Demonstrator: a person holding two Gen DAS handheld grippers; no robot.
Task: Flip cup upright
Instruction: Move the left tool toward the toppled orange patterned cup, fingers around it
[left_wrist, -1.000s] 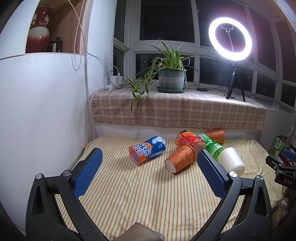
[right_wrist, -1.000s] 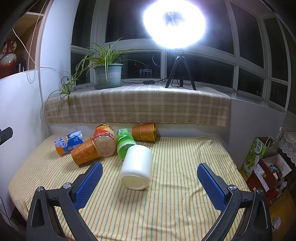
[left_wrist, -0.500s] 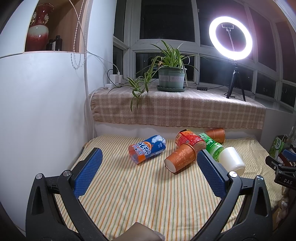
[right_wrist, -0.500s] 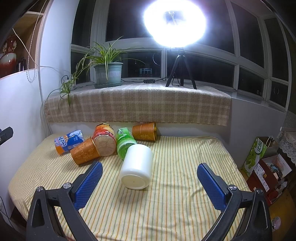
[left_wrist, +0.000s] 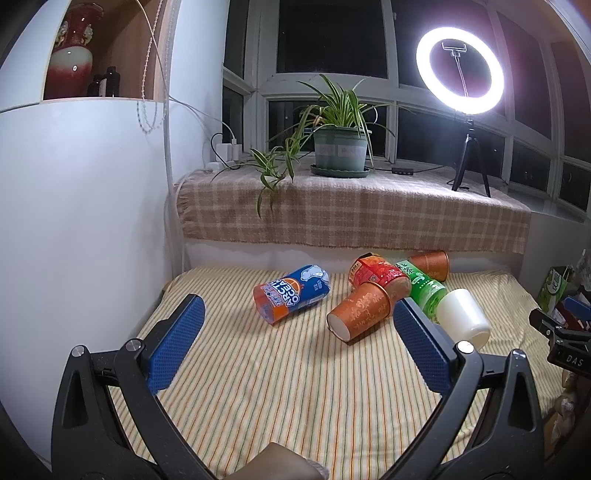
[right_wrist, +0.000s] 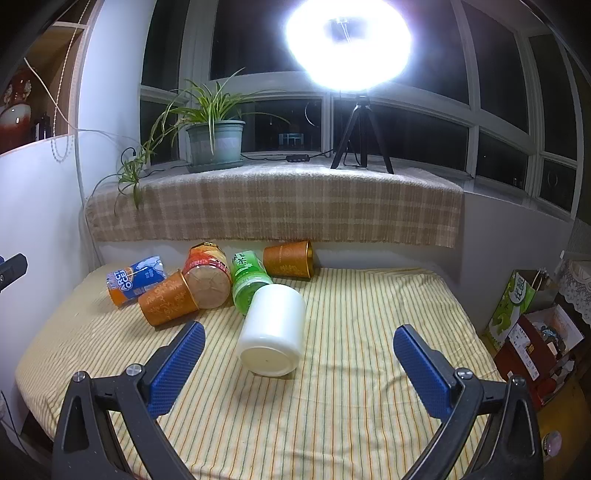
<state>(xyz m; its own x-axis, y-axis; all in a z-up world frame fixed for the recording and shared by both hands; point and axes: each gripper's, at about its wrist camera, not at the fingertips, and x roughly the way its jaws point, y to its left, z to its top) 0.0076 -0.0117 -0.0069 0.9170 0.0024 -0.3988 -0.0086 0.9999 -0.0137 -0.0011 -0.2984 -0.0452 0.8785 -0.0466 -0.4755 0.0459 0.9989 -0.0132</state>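
Several cups lie on their sides on the striped cloth. A white cup (right_wrist: 272, 329) lies nearest my right gripper (right_wrist: 299, 354), its base toward me; it also shows in the left wrist view (left_wrist: 463, 319). An orange patterned cup (left_wrist: 359, 311) lies ahead of my left gripper (left_wrist: 295, 338), its mouth toward me; it also shows in the right wrist view (right_wrist: 168, 300). A second orange cup (right_wrist: 289, 259) lies by the back wall. Both grippers are open and empty, held short of the cups.
A blue-orange can (left_wrist: 291, 293), a red jar (right_wrist: 207, 277) and a green bottle (right_wrist: 248, 278) lie among the cups. A plaid-covered sill (right_wrist: 273, 206) carries a potted plant (right_wrist: 216, 142) and ring light (right_wrist: 347, 40). White cabinet (left_wrist: 74, 221) at left; boxes (right_wrist: 532, 332) at right.
Both grippers have barely shifted; the cups sit where they were. Nothing was grasped or released.
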